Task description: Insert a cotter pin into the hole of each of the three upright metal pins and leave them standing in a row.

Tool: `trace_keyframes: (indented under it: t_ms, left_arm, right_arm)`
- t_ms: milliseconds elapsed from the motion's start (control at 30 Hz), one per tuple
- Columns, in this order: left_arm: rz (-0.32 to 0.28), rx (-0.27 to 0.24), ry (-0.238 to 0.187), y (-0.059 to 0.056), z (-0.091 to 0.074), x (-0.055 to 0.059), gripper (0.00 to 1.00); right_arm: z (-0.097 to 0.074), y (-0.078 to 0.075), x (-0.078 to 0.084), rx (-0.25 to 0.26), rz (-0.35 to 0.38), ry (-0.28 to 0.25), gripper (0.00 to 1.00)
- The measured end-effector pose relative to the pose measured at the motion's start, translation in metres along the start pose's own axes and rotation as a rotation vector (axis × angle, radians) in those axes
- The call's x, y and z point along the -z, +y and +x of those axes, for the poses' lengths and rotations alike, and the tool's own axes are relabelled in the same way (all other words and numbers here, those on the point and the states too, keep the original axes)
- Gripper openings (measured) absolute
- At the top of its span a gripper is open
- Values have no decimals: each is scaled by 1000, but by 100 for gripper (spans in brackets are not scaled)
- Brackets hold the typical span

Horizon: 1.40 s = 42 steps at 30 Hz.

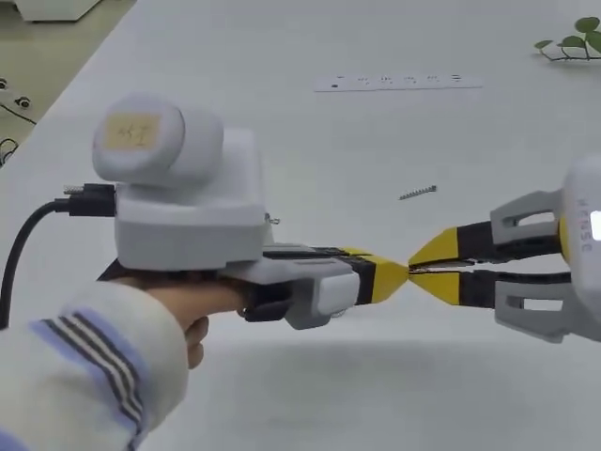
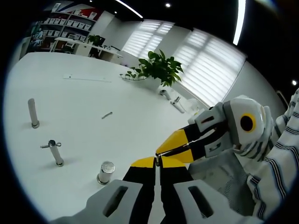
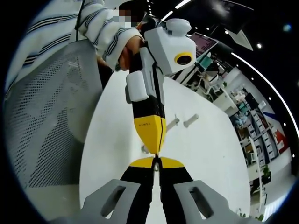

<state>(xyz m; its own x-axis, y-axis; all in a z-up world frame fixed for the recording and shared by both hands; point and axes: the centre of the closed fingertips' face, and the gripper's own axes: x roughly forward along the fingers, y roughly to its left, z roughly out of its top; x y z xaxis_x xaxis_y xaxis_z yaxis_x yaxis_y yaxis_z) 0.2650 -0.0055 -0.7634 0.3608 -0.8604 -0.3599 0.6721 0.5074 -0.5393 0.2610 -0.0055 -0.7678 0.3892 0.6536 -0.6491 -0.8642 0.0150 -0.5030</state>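
White worktop [image 1: 376, 141], wide and mostly bare. You hold both tools above its near part, nose to nose.

Left gripper [image 1: 402, 274]: your hand [image 1: 192, 310] in a striped sleeve holds it and it points to your right. Its yellow-tipped jaws are pressed together to a point.

Right gripper [image 1: 419, 267]: it comes in from the right edge of the head view. Its jaws are also closed at the tips, with a thin slit running back between them. The two sets of tips touch or very nearly touch. In the left gripper view a small dark sliver sits just where they meet. It may be a cotter pin, but it is too small to tell and I cannot tell which tool has it.

Mesh chair back [image 3: 46, 121], beside the worktop's edge in the right gripper view.

Potted plant [image 2: 159, 67], at the far edge of the worktop.

White strip [image 1: 399, 83], lying flat toward the far edge.

Three metal pins stand upright in a row, apart from each other, toward the worktop's edge at the lower left of the left gripper view:
- Far pin [image 2: 32, 112]: tall and bare.
- Middle pin [image 2: 56, 154]: a cotter pin [image 2: 50, 145] crosses it near the top.
- Near pin [image 2: 106, 171]: seen almost end-on, and its hole is not readable from here.

Loose metal piece [image 1: 418, 193]: thin, lying flat in the open middle of the worktop, well apart from the pins and between your tools and the strip.
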Motion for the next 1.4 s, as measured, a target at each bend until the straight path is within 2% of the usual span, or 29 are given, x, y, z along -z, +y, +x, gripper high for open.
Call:
trace_keyframes:
  t_ms: [167,367,500,600,700,733,800,867,1033,1167,1233,1400]
  left_arm:
    - [-7,0,-14,0,-1,-1,0]
    - [4,-6,-15,4,-6,0,0]
    - [42,-1,-16,5,-10,0,0]
    - [113,15,-11,3,-12,1,0]
    - [244,33,11,1,-14,5,0]
    - [273,39,19,0,-15,7,0]
    - [314,51,43,-1,-16,12,0]
    - [371,56,64,-1,-17,18,0]
    - [435,75,71,-2,-19,25,0]
    - [472,87,70,-3,-20,29,0]
    - [512,106,77,-5,-20,30,0]
    - [551,125,85,-6,-20,31,0]
  right_arm:
    - [1,-1,0,-1,3,-4,12]
    - [0,-4,-3,-9,35,-21,14]
    - [-1,-5,0,-22,76,-25,18]
    - [-1,-2,0,-58,172,-53,20]
    - [-1,3,1,-123,255,-83,25]
    - [-1,7,3,-152,271,-78,27]
    - [0,8,7,-160,283,-70,28]
    - [1,13,10,-187,329,-70,29]
    - [4,24,10,-246,395,-88,34]
    - [5,35,5,-310,439,-139,33]
    - [5,39,5,-330,445,-138,33]
    - [6,43,7,-348,446,-120,29]
